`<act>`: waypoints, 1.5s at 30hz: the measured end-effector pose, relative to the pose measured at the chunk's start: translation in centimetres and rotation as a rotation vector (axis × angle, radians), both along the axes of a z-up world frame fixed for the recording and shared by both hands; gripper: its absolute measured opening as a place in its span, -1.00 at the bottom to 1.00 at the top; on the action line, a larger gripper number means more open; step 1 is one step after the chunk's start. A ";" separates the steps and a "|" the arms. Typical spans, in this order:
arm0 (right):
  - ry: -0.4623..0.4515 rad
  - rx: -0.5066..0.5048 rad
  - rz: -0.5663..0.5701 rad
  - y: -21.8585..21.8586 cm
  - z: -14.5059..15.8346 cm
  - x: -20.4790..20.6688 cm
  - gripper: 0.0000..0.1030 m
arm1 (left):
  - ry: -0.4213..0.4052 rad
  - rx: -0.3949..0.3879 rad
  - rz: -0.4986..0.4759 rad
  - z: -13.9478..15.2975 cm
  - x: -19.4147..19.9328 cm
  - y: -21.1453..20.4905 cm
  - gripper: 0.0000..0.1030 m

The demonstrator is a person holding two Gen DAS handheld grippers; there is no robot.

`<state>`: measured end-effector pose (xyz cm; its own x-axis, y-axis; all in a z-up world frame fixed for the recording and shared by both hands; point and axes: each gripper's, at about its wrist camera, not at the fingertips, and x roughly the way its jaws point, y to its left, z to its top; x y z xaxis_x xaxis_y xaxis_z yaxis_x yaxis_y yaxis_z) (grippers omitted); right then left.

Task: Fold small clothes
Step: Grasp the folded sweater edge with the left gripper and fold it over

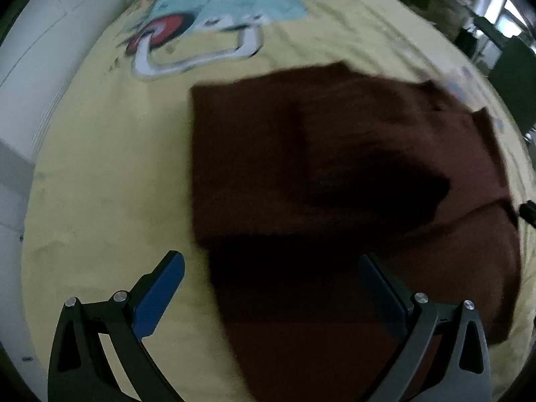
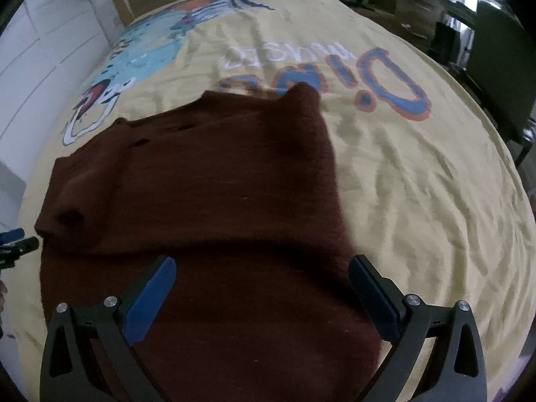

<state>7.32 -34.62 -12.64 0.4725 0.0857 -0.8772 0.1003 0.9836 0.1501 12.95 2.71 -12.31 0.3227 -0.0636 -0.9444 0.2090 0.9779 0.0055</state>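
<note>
left gripper (image 1: 271, 301): jaws wide apart, nothing held; blue pads (image 1: 157, 296) both visible; hangs over the near part of the garment, left finger over bare blanket, right finger over cloth
right gripper (image 2: 261, 301): jaws spread wide, holding nothing; hangs over the near part of the garment, right finger at its right edge; its tip also shows at the right edge of the left wrist view
garment (image 2: 207, 201): dark maroon knit, lying on the blanket near its front edge; partly folded, an upper layer doubled over the lower, fold edge running across just ahead of both grippers; far corner (image 2: 301, 92) touches the printed lettering; type of clothing cannot tell
garment in left view (image 1: 318, 174): blurred, left edge straight, layers overlapping on the right side
blanket (image 2: 418, 201): pale yellow, wrinkled, covers the bed; bare to the right of the garment
print (image 2: 385, 77): blue and orange letters past the garment, toward the far right; blue cartoon figure (image 1: 214, 10) toward the far left corner
wall (image 1: 43, 50): white, along the bed's left edge
far right: dark furniture, bright window, details unclear
</note>
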 end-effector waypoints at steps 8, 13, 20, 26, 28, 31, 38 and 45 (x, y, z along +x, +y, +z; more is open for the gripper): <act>0.038 -0.024 0.059 2.9 -0.8 0.6 0.99 | 0.035 -0.001 0.108 -4.0 1.4 4.7 0.86; 0.053 -0.060 0.107 4.9 -0.8 1.5 0.99 | -0.004 -0.013 0.051 -4.5 2.4 4.4 0.31; 0.028 -0.076 0.203 9.3 0.8 3.8 0.99 | -0.017 -0.057 -0.015 -4.4 2.8 3.2 -0.67; -0.017 -0.116 0.358 15.9 2.7 6.9 0.99 | 0.000 -0.061 -0.010 -4.5 2.7 3.3 -0.74; -0.021 -0.139 0.423 18.6 2.8 8.0 0.99 | 0.003 -0.075 -0.007 -4.6 2.8 3.9 -0.74; -0.009 -0.183 0.522 22.7 2.4 9.5 0.99 | 0.012 -0.092 0.011 -4.7 3.1 4.2 -0.74; 0.088 -0.260 0.643 28.6 -1.2 12.2 0.96 | 0.020 -0.087 0.015 -4.4 3.1 4.1 -0.74; 0.104 -0.318 0.616 29.4 -3.5 13.0 -0.15 | 0.024 -0.087 0.011 -4.6 3.5 3.7 -0.74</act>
